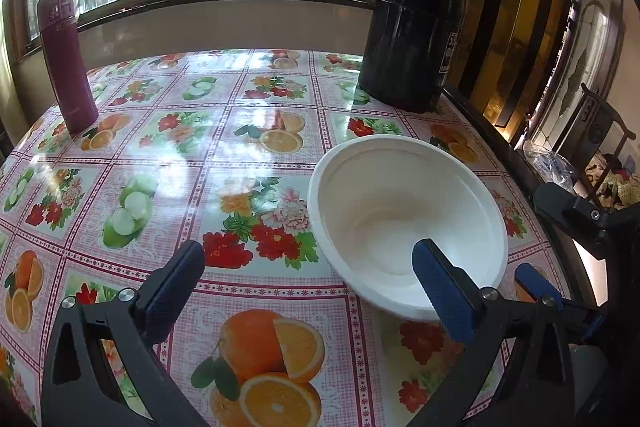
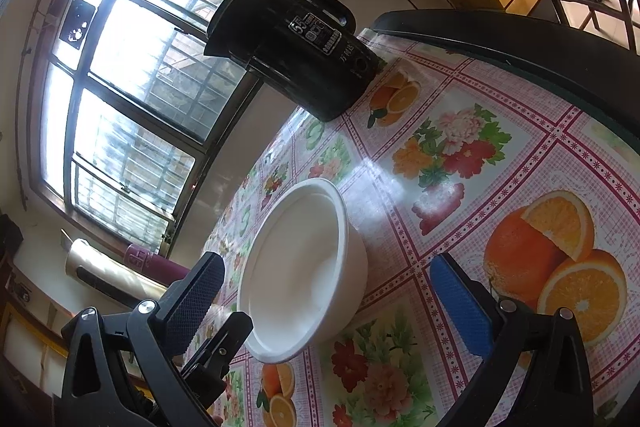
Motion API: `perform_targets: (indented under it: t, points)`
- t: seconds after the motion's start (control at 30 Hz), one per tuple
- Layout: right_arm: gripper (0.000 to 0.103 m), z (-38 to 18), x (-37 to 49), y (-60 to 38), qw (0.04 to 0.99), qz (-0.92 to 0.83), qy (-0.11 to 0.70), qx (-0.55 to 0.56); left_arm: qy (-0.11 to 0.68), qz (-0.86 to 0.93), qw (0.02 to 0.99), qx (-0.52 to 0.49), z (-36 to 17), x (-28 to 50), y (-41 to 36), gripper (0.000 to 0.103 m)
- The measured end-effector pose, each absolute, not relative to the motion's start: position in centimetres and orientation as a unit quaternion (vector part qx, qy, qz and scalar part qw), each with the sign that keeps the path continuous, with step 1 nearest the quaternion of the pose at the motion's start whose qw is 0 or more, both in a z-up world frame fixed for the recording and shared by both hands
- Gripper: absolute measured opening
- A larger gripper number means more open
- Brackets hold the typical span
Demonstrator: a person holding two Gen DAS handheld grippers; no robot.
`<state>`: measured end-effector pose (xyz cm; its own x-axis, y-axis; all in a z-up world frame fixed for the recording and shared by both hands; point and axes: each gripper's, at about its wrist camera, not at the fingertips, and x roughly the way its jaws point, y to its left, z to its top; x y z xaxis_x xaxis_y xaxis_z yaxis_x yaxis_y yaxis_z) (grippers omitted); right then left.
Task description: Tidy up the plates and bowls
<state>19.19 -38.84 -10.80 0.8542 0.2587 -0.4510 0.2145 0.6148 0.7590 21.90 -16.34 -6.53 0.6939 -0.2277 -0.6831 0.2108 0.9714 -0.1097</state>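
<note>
A white bowl (image 1: 384,211) sits upright on the fruit-and-flower tablecloth (image 1: 240,155), toward the table's right side. My left gripper (image 1: 310,291) is open just short of it. Its blue right finger (image 1: 440,287) overlaps the bowl's near rim; I cannot tell if they touch. Its left finger hangs over bare cloth. In the right wrist view the bowl (image 2: 304,267) lies ahead between the fingers of my open right gripper (image 2: 328,301), closer to the left finger (image 2: 196,299). Nothing is held. The right gripper (image 1: 556,247) shows at the bowl's right in the left wrist view.
A tall black canister (image 1: 412,39) stands at the back right of the table, beyond the bowl. A maroon flask (image 1: 66,63) stands at the back left. A window and wall run behind the table. The table's dark edge (image 1: 520,163) is close on the right, with a wooden chair (image 1: 600,147) past it.
</note>
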Motion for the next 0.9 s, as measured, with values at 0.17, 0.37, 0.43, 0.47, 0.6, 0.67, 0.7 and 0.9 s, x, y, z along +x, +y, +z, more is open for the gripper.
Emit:
perform_targets:
  t: [0.17,0.37,0.43,0.47,0.6,0.67,0.7,0.9]
  points:
    - [0.103,-10.89,19.08,-38.89,0.856,0.010,0.270,0.440,0.372,-0.123,0.920,-0.012,-6.42,21.74,-16.50,0.103]
    - [0.103,-10.90,19.12,-38.81,0.856,0.011,0.270,0.440,0.376,-0.127,0.918,-0.006,-6.66,21.71,-16.85,0.103]
    - [0.103,-10.92,19.14,-38.80,0.856,0.011,0.271,0.440,0.376,-0.127,0.918,-0.006,-6.68,21.69,-16.92,0.103]
    - [0.103,-10.91,19.15,-38.80,0.856,0.012,0.271,0.440,0.376,-0.127,0.918,-0.006,-6.68,21.70,-16.93,0.103]
    - [0.103,-10.90,19.19,-38.81,0.856,0.014,0.268,0.442,0.379,-0.126,0.917,-0.008,-6.78,21.79,-16.89,0.103]
    - [0.103,-10.99,19.18,-38.90,0.855,0.015,0.268,0.445,0.382,-0.125,0.916,-0.008,-6.90,21.92,-16.82,0.103]
    - [0.103,-10.98,19.19,-38.90,0.855,0.015,0.267,0.445,0.382,-0.124,0.916,-0.009,-6.91,22.00,-16.78,0.103]
    - [0.103,-11.12,19.08,-38.94,0.852,0.026,0.262,0.453,0.389,-0.116,0.914,-0.004,-7.26,22.36,-16.57,0.103]
